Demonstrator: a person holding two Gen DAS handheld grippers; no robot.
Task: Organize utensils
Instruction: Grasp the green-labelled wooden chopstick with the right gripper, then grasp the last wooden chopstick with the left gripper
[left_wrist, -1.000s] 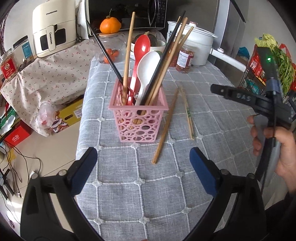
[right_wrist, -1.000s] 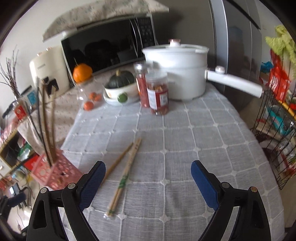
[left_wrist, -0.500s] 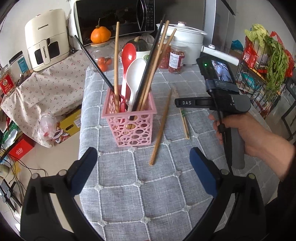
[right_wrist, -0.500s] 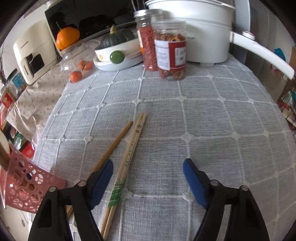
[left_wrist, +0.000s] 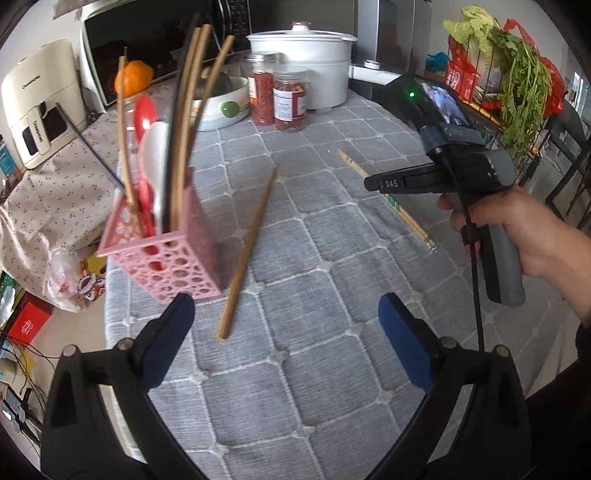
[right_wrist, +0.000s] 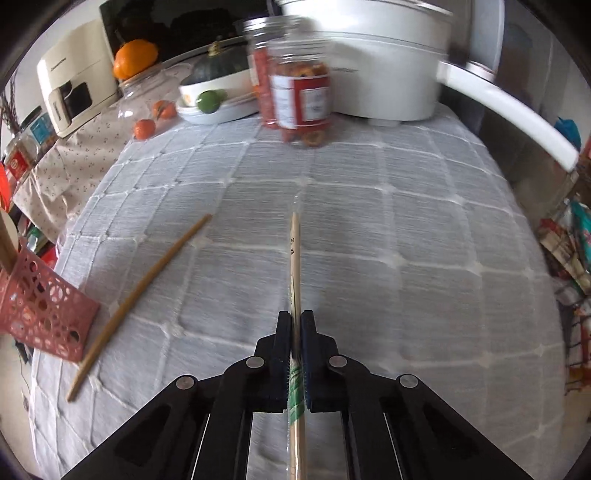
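Pinching the wrapped chopsticks (right_wrist: 295, 258) at lower centre, my right gripper (right_wrist: 295, 325) is closing fully onto them for lifting; my left gripper (left_wrist: 284, 332) is waiting wide open, while farther left the pink basket (right_wrist: 40, 314) is standing ready.

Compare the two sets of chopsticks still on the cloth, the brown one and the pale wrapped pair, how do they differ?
The brown chopstick is dark, bare and single; the pale wrapped pair is light, with a green band. The brown chopstick lies free beside the pink basket; the pale pair is pinched in the right gripper, whose jaws have just closed. The left gripper is open, holding neither. Both lie on the grey cloth.
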